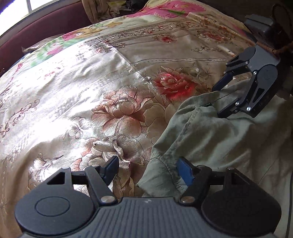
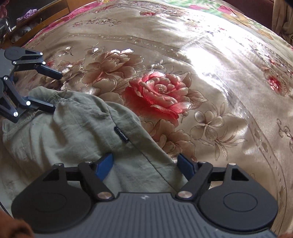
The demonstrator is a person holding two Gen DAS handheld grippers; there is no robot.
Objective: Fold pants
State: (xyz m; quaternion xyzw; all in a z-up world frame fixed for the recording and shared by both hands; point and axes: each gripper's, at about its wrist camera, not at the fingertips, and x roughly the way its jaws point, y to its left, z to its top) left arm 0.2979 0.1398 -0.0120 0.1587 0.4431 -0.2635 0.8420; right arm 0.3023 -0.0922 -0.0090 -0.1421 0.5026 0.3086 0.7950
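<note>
Olive-green pants lie bunched on a shiny flowered bedspread. At their left edge, the left gripper stands spread wide over the hem, pinching nothing; toward the right, the right gripper gapes over the cloth's edge, also gripping nothing.

Glossy satin bedspread is gleaming under embroidered flowers — beside it, matt, crinkled cotton-like green pants are lying soft; gripper fingers are showing smooth blue pads.

Sunlit floral satin bedspread below a bright window.
</note>
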